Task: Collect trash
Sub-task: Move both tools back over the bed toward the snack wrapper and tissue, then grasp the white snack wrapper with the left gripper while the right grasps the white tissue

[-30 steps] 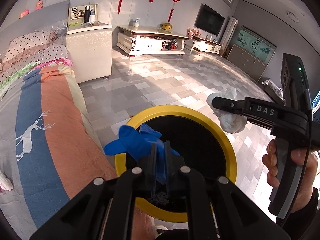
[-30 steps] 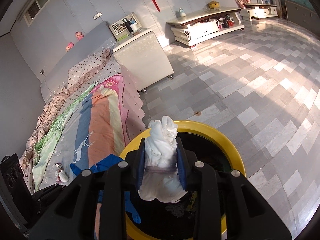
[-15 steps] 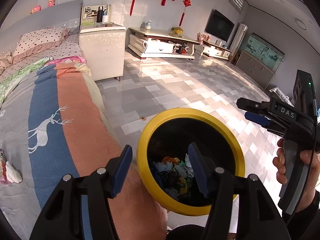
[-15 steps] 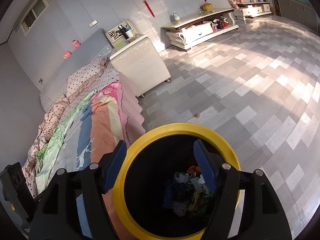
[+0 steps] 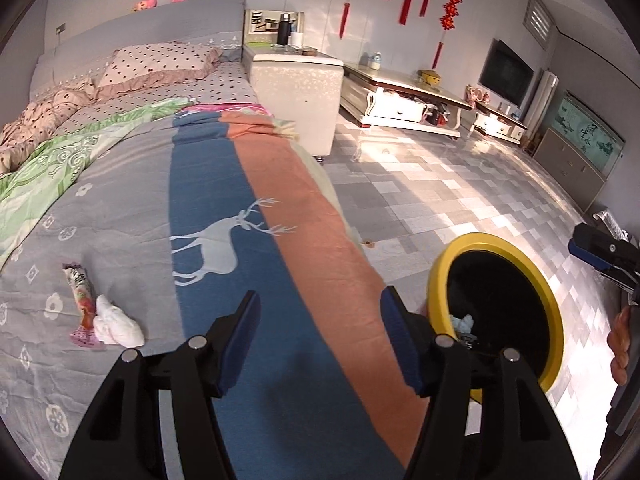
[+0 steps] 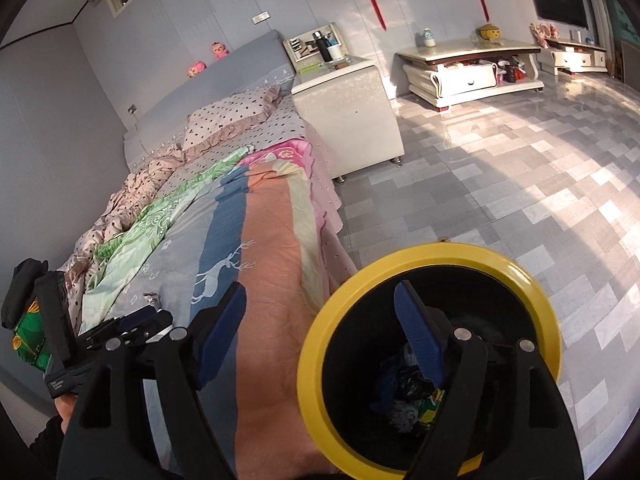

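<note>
A black bin with a yellow rim (image 5: pixel 514 252) (image 6: pixel 436 254) stands on the floor beside the bed, with mixed trash inside (image 6: pixel 408 404). My left gripper (image 5: pixel 320 332) is open and empty over the striped blanket. A snack wrapper (image 5: pixel 80 300) and a crumpled white tissue (image 5: pixel 116 322) lie on the blanket to its left. My right gripper (image 6: pixel 320 320) is open and empty, with one finger over the bin and the other over the bed edge. It also shows at the right edge of the left wrist view (image 5: pixel 600 248).
The bed with the deer-pattern blanket (image 5: pixel 224 240) fills the left. A white bedside cabinet (image 5: pixel 296 92) stands at its head. A low TV stand (image 6: pixel 472 70) lines the far wall. Tiled floor (image 6: pixel 520 192) spreads to the right of the bin.
Both grippers opened and dropped the blue glove and the white tissue into the bin. The left gripper then swung left over the bed; the right shifted left too.
</note>
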The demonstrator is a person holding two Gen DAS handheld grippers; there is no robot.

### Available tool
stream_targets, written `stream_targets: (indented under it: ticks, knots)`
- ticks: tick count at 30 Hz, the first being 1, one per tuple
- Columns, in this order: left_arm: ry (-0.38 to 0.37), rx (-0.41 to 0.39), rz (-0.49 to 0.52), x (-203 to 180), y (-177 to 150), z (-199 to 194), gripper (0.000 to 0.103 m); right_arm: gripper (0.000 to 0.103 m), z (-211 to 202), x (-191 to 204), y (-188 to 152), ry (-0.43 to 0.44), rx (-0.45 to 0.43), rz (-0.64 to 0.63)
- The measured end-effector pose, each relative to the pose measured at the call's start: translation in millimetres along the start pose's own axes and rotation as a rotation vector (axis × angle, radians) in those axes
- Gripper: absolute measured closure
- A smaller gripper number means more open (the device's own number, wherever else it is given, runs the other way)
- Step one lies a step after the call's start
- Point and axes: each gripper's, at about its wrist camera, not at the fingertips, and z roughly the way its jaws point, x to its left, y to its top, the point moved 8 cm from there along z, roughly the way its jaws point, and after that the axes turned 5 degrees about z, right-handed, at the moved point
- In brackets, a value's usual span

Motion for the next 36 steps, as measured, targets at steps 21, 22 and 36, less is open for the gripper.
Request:
stream_targets:
  ticks: [21,22,36]
  knots:
    - [0.243,0.044,-0.265,232,-34,-4,0.044,0.030,126,228,-65,0.174,0.200,-0.300]
    - [0.248,0.049,-0.276,239,-35,-1,0.044,0.030,134,237,-71,0.177,0.216,-0.315]
    - [0.240,0.111,-0.385,299,-57,42,0.044,0.030,224,309,-141,0.229,0.373,-0.477]
